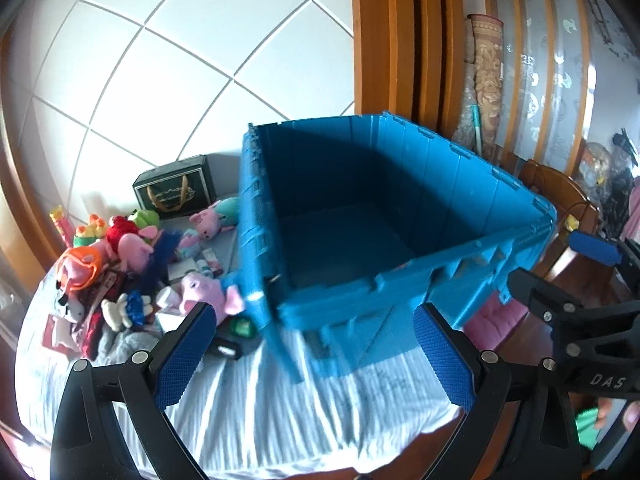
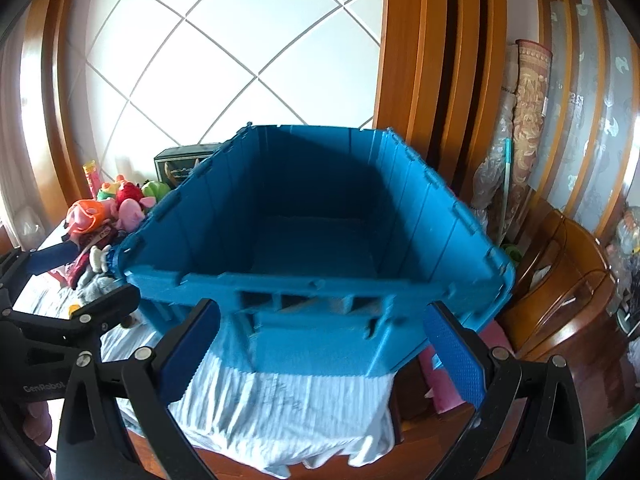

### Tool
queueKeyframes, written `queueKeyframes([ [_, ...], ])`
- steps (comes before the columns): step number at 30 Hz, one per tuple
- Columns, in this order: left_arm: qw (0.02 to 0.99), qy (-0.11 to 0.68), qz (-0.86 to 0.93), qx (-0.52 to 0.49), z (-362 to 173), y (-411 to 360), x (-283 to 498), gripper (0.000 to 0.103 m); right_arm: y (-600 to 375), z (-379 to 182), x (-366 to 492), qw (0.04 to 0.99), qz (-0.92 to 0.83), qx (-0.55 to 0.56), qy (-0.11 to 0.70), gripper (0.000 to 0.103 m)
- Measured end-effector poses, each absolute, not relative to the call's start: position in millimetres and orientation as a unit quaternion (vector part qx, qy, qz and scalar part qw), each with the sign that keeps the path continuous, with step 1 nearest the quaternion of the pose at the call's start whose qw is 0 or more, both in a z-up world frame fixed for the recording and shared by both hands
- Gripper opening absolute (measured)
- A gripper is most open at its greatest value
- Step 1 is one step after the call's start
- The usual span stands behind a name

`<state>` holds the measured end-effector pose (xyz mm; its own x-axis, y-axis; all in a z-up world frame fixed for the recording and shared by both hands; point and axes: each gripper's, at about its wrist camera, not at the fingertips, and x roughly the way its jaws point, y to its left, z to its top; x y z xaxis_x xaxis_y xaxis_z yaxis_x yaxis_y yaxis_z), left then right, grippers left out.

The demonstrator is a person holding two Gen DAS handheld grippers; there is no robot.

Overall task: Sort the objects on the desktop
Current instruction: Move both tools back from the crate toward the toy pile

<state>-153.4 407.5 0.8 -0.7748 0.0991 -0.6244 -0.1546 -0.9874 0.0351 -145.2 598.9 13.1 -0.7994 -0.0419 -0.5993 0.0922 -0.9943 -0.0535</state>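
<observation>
Left wrist view | toys [image 1: 132, 264] seen heaped left-ahead of left gripper [image 1: 314, 354], nearer it | crate [image 1: 400, 216] ahead | right gripper [image 2: 322, 350]; both spread wide, nothing held

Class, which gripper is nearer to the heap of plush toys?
Left. The left gripper hangs open just beside the heap of plush toys; the right gripper, also open, faces the blue plastic crate, farther away.
</observation>
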Motion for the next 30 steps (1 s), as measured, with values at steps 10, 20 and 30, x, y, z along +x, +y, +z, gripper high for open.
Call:
queueKeyframes([
  [10,0.053,0.031,0.939,-0.338,-7.6,321.4,-110.2,0.100,513.5,-1.3,-100.9,0.046,-0.943,0.327,0.036,0.103],
  [20,0.001,0.014,0.933,-0.359,-31.2,231.6,-82.4,0.100,432.8,-22.7,-78.6,0.079,-0.938,0.336,0.040,0.103],
  [30,-0.059,-0.012,0.930,-0.363,-52.3,147.3,-68.0,0.100,361.5,-45.9,-88.6,0.116,-0.928,0.351,0.034,0.103],
])
